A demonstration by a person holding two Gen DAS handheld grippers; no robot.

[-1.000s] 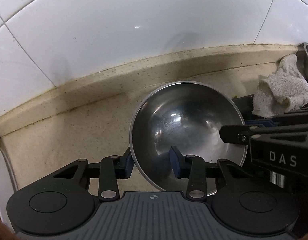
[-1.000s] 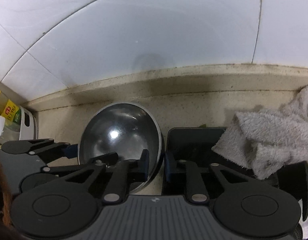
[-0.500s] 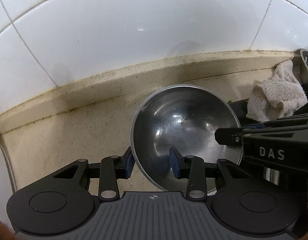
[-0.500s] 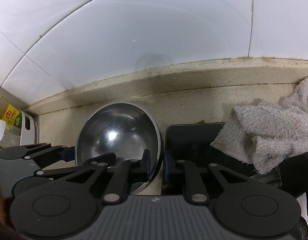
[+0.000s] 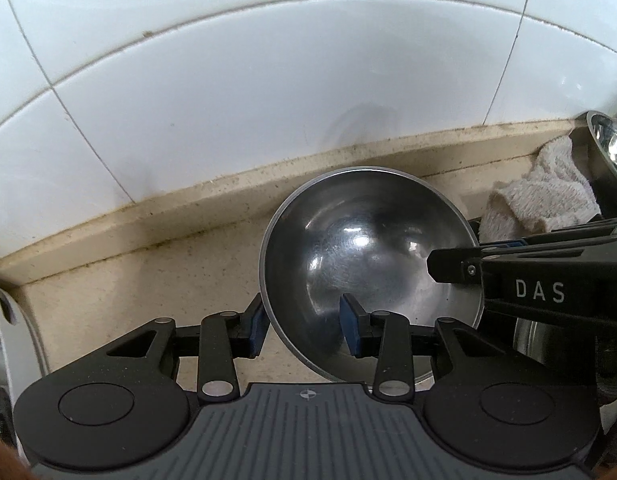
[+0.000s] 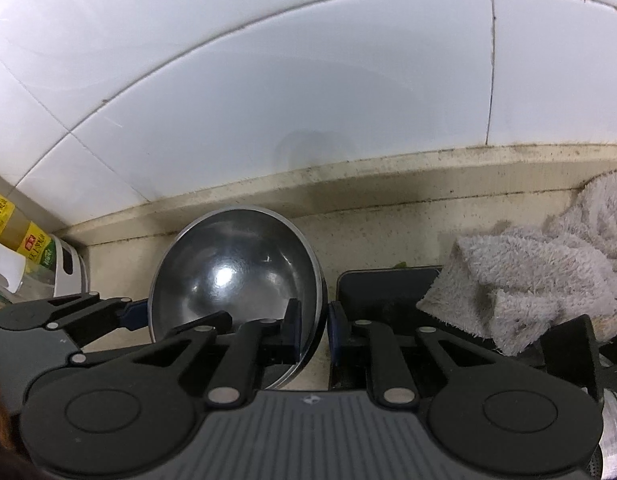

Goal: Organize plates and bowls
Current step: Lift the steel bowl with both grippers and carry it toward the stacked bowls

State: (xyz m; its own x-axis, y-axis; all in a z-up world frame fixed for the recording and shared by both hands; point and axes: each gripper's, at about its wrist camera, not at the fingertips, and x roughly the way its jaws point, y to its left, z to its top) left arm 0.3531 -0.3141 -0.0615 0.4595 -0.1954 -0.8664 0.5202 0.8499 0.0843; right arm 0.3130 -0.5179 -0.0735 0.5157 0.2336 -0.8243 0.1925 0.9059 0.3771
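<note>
Change since a second ago: both grippers have kept their bite on the steel bowl [image 5: 368,264] while lifting it a little; in the left wrist view the counter's back edge sits lower behind it and a second steel vessel [image 5: 606,148] has come into sight at far right.
Left gripper [image 5: 304,328]: closed on the bowl's near-left rim, one blue pad outside the wall and one inside; the opening has not changed.
Right gripper [image 6: 313,330]: clamped thin on the bowl's right rim, inner pad in the hollow, outer pad against the outer wall; jaws nearly together.
Hand pose: both tools point steeply down and forward toward the counter, side by side, with the right gripper's arm crossing the bowl's right side in the left wrist view.
Bowl position: empty, tipped with its opening toward the cameras, hanging between the two grips; it appears clear of the counter [image 5: 128,280], though its underside is hidden.
Beside it: a dark tray [image 6: 388,292] just right of the bowl, a grey towel [image 6: 528,280] lying over the tray's right end.
Far side: a yellow-labelled bottle [image 6: 16,232] in a white holder at left, white wall tiles [image 5: 268,100] behind.
Step in hand: probably carrying the bowl to a stacking or storage spot.
Next move calls for: both hands travelling together and level, so neither rim grip twists loose; the destination is not visible.
</note>
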